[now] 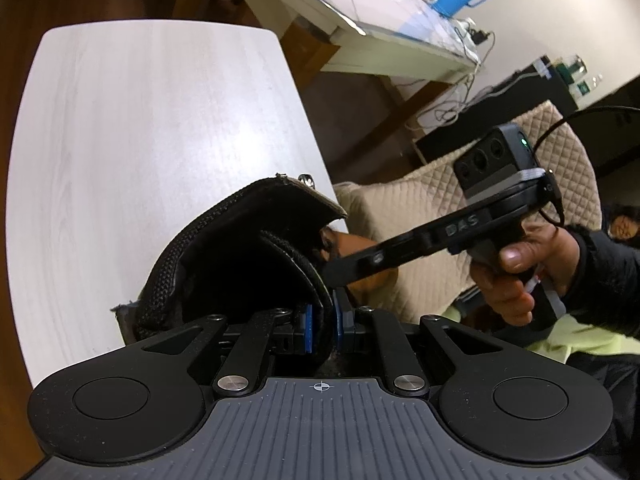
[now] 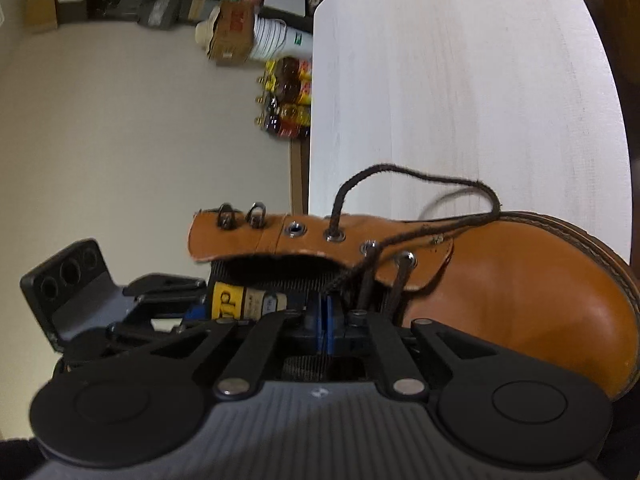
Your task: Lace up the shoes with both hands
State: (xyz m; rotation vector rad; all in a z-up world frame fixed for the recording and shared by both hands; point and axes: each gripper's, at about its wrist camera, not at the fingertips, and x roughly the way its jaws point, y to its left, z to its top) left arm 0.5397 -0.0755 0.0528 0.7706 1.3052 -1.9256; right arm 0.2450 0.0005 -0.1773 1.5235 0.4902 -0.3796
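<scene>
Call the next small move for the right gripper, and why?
Probably feed the lace end toward the empty eyelet: the right gripper looks shut on a strand, the left gripper clamps the boot's padded edge, and the eyelets below are already laced.

I see a tan leather boot (image 2: 520, 280) lying on the pale tabletop (image 2: 460, 100), toe pointing away to my right. Its dark brown lace (image 2: 420, 178) threads the lower eyelets only, looping loose above; the black tongue (image 1: 240, 248) gapes open.
</scene>
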